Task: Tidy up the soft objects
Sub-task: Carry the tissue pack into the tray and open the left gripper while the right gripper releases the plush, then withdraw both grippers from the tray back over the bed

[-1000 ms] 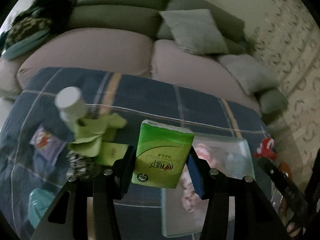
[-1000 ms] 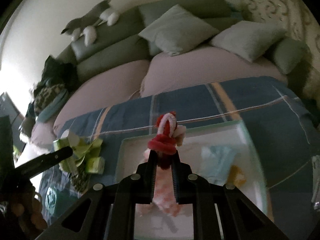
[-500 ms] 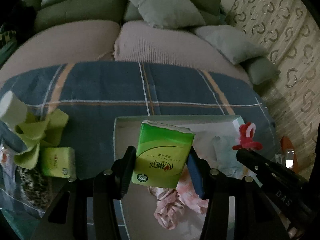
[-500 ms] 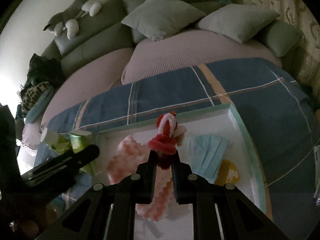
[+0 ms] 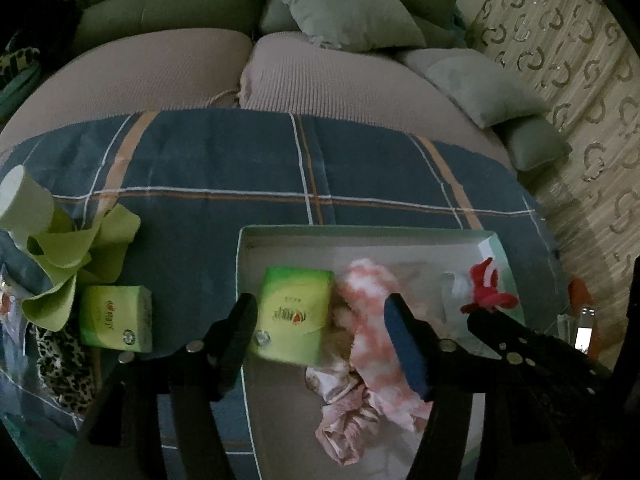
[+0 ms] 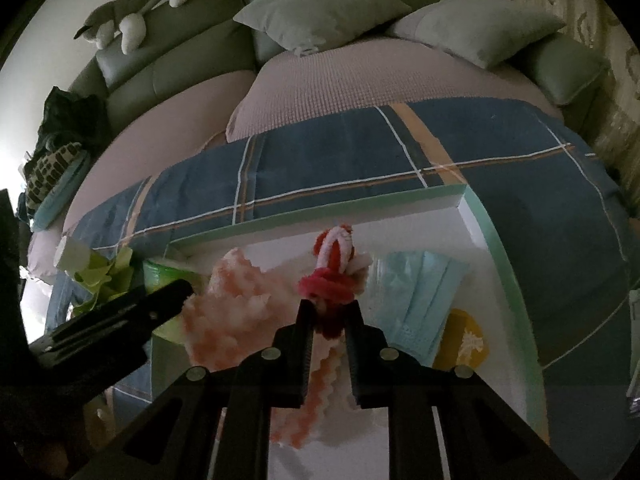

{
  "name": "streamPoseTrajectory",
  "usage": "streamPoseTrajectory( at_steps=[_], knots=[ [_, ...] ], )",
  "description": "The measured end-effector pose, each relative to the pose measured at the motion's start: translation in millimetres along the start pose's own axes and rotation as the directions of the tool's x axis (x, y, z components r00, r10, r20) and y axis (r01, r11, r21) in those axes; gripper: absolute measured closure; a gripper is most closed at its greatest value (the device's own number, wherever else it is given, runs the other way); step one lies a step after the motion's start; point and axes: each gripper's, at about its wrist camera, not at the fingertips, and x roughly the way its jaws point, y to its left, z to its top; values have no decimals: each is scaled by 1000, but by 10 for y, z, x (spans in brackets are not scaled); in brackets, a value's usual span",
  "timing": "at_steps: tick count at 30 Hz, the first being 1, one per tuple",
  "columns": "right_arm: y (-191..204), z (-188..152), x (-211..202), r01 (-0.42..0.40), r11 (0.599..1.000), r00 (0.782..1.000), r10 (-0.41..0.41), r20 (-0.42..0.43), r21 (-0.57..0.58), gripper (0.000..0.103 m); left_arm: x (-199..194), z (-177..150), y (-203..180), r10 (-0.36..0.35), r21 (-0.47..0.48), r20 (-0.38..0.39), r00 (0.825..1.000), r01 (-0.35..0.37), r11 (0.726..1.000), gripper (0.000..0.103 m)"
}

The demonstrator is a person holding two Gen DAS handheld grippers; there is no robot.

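Already the white green-rimmed tray (image 5: pixel 490 240) holds a green tissue pack (image 5: pixel 294 314) beneath the wide-open left gripper (image 5: pixel 320 334); the right gripper (image 6: pixel 329 318) clamps a red pipe-cleaner toy (image 6: pixel 334 264); a second green pack (image 5: pixel 116 322) waits outside.

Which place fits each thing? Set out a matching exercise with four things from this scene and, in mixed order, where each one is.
1 red pipe-cleaner toy
2 tissue pack
3 second tissue pack
4 blue face mask

A on the blanket outside the tray
B flat on the tray floor
C pinched in the right gripper
D in the tray, between the open left gripper fingers

1-C, 2-D, 3-A, 4-B
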Motion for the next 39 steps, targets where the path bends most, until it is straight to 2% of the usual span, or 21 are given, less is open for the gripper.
streamPoseTrajectory(
  at_steps=[12,13,14,16,18,22,27,30,37,39],
  knots=[
    [51,-2,-19,18,1000,1000,-18,1,-16,85,-185,29,124,41,-28,18,999,-40,999,35],
    [55,-1,-12,21,1000,1000,-21,-1,-17,84,-189,29,137,45,-30,19,999,-45,999,32],
    [56,-2,-4,25,1000,1000,-25,-2,-17,80,-191,30,150,51,-34,20,998,-51,998,22],
    [53,-4,11,32,999,999,-32,-6,-15,72,-207,32,179,67,-40,36,997,-66,997,11],
    [48,-7,17,38,999,999,-38,-10,-13,50,-220,35,201,77,-42,45,996,-75,996,11],
    [55,-10,5,40,999,999,-40,-4,-16,48,-218,32,269,84,-65,43,996,-81,995,11],
    [67,-21,30,51,998,999,-51,-13,-26,40,-213,21,331,96,-89,41,995,-92,992,10],
    [70,-22,39,56,998,998,-56,-14,-27,33,-198,17,370,97,-102,31,995,-94,990,3],
    [100,-35,55,64,997,998,-65,-16,-40,27,-238,13,455,102,-123,38,994,-97,988,3],
    [116,-38,55,64,997,998,-65,-12,-47,19,-258,15,481,105,-129,45,993,-99,987,3]
  ],
)
